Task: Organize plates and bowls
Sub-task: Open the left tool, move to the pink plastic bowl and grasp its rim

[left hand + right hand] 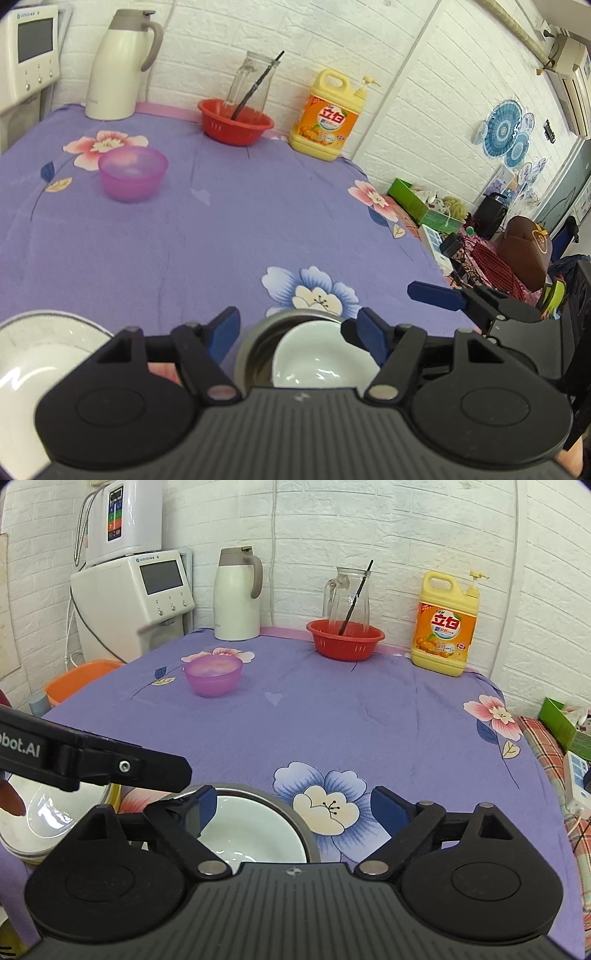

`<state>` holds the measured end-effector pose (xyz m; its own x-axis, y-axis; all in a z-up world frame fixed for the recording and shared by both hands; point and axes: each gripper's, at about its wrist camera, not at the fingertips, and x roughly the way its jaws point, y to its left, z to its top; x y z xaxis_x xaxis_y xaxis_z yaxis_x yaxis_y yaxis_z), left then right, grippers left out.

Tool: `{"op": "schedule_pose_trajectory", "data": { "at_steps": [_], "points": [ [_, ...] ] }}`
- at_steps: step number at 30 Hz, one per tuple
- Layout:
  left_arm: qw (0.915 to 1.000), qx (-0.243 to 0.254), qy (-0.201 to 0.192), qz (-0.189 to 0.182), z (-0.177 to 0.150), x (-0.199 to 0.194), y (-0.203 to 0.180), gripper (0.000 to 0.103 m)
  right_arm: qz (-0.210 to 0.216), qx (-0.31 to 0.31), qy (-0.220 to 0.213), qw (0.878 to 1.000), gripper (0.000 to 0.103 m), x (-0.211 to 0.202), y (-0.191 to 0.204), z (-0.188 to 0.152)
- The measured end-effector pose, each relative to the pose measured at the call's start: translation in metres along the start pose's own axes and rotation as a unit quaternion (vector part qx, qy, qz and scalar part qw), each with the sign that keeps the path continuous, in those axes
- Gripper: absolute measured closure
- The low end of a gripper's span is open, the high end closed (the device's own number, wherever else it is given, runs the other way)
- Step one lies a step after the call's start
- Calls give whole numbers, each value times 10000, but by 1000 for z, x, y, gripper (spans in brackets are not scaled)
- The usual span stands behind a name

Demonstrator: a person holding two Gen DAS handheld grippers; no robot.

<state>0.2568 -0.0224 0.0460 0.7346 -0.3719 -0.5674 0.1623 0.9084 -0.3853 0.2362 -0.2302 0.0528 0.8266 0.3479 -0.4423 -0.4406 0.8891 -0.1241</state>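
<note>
Both claws spread and empty, left gripper [293, 332] and right gripper [293, 808], above white bowl [255, 834] nested in steel bowl [255, 343]; likely glazed, slippery, breakable, best pinched at rim.

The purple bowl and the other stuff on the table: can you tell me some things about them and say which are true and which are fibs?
1. The purple bowl stands alone on the tablecloth. True.
2. The white bowl sits inside a metal bowl. True.
3. The red basket is upside down. False: it is upright, with a glass jug in it.
4. The right gripper is squeezing the white bowl. False: its jaws are open, holding nothing.
5. The yellow soap bottle lies on its side. False: it stands upright.
</note>
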Motion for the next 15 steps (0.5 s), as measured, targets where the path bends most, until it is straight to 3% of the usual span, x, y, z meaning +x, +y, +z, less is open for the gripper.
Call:
{"op": "schedule_pose_trajectory", "data": {
  "at_steps": [15],
  "points": [
    [9982, -140, -171, 558, 56, 15, 72, 33, 272, -666, 312, 9969, 0, 69, 23, 63]
  ]
}}
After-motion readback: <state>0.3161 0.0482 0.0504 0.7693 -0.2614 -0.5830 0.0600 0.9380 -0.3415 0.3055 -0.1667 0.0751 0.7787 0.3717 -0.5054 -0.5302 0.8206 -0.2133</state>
